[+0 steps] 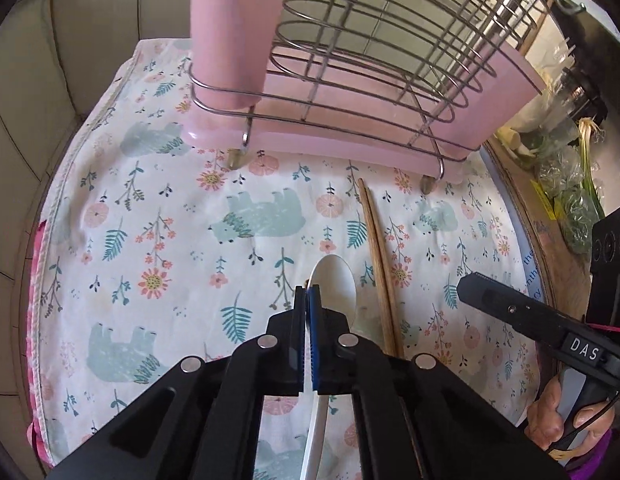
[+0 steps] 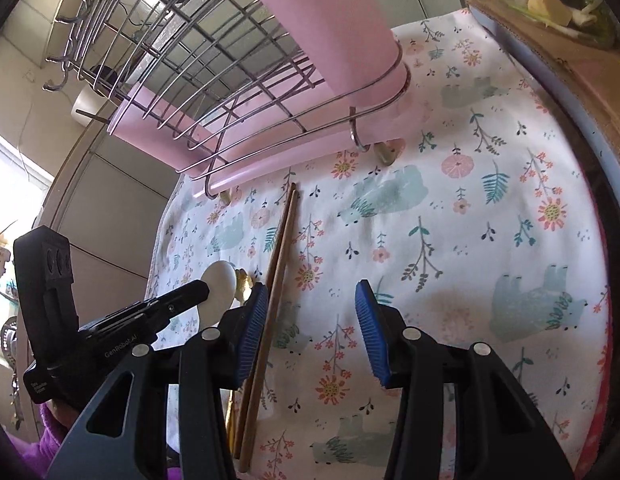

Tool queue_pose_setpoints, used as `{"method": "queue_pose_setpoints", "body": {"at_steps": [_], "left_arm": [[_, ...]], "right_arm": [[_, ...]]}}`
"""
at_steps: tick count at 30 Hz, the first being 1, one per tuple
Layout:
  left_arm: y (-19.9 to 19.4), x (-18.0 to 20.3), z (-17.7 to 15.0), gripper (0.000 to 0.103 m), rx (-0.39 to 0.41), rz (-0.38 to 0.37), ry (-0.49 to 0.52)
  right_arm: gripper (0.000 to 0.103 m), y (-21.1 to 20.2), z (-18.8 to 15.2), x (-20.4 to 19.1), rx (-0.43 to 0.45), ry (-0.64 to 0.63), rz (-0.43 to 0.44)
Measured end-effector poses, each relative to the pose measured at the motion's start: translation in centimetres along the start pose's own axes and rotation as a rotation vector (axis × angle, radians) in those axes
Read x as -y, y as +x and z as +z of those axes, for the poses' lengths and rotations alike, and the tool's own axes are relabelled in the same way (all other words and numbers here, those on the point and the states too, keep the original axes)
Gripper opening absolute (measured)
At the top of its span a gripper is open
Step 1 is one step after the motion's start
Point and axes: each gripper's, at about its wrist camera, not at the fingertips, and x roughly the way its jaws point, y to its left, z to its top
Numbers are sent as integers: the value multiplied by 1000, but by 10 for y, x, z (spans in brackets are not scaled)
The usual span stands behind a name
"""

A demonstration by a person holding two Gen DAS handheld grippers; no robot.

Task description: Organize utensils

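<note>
My left gripper is shut on a white spoon, its pads pinching where the bowl meets the handle, low over the floral cloth. A pair of wooden chopsticks lies just right of the spoon. In the right wrist view my right gripper stands open above the cloth. The chopsticks run just inside its left pad, untouched. The spoon and the left gripper show to the left. A gold utensil peeks out beside the spoon.
A wire dish rack on a pink tray stands at the cloth's far edge, with a pink utensil cup at its left end. A cardboard box with greens borders the right. A tiled wall rises on the left.
</note>
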Motion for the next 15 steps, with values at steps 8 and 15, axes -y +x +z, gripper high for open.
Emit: {"method": "queue_pose_setpoints", "body": {"at_steps": [8, 15], "left_arm": [[-9, -43, 3, 1, 28, 31, -109], [-10, -62, 0, 1, 36, 20, -138]], "right_arm": [[29, 38, 5, -1, -120, 110, 106], [12, 61, 10, -4, -145, 140, 107]]}}
